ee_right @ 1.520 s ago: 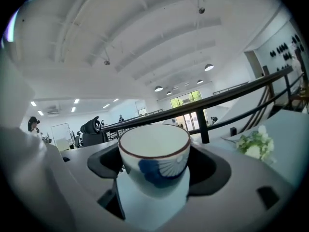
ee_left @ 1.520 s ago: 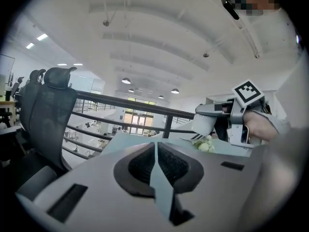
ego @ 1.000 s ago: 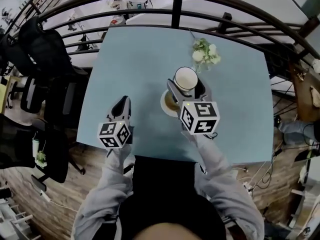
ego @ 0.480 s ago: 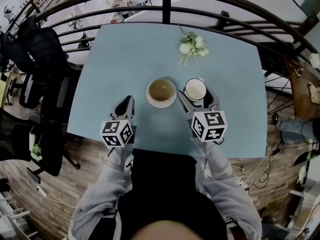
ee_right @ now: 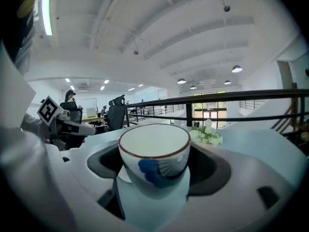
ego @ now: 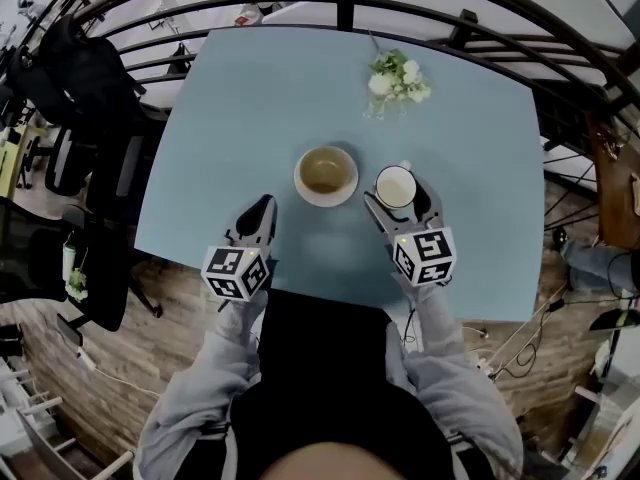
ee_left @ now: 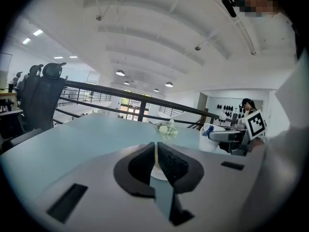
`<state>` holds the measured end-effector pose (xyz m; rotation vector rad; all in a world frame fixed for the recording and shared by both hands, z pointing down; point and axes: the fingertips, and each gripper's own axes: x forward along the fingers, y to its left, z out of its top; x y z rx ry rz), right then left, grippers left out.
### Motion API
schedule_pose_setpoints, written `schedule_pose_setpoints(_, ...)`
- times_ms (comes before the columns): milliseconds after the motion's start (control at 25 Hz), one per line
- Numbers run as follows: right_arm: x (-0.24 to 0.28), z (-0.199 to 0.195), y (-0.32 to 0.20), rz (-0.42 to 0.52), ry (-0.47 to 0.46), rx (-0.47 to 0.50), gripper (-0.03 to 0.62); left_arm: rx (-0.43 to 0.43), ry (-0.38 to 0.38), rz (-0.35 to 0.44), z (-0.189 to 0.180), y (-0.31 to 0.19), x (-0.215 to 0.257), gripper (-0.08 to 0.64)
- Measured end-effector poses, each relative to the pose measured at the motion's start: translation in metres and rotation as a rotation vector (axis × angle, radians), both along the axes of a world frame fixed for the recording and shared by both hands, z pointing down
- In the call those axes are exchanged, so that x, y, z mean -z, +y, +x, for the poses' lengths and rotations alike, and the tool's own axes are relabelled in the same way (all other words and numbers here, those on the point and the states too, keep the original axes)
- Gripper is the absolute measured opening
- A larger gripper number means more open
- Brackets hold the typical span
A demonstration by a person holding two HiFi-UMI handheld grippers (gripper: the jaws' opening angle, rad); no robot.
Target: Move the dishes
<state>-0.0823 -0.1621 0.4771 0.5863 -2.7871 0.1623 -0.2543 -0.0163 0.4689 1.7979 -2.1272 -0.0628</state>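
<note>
Whereas a second ago the right gripper (ego: pixel 398 200) reached across the round white dish with the brownish centre (ego: pixel 326 174), it now sits drawn back to that dish's right, over the pale blue table (ego: pixel 250 98). Its jaws stand wide and are closed on the white porcelain cup with a brown rim and a blue fan pattern (ee_right: pixel 154 151), one pad on each side of its wall. The cup is just beside the dish, not touching it, and low over the table. Whether its foot already rests on the surface I cannot tell. The dish itself looks undisturbed. The left gripper (ego: pixel 260 208) hovers at the dish's near left, jaws nearly together with only a slit between the pads, and nothing in them. The small bunch of white flowers (ego: pixel 398 76) lies well apart at the far side. To my eye the cup's move is almost finished: it wants setting down and letting go, and the dish would be next.
</note>
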Motion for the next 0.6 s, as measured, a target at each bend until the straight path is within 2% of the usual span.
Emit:
schedule_pose_setpoints(200,-0.02,-0.006,-0.004,0.018,0.014,0.074,0.41,-0.038,0.02,0.005,0.009,0.0,-0.006,0.031)
schedule_pose_setpoints(360,-0.042,-0.012,-0.013,0.015,0.056,0.092,0.41,-0.036,0.032,-0.006,0.007,-0.001,-0.014,0.031)
schedule_pose_setpoints(600,-0.073,-0.016,-0.021,-0.034,0.083,0.115,0.41,-0.022,0.056,-0.037,0.005,0.0,-0.03,0.031)
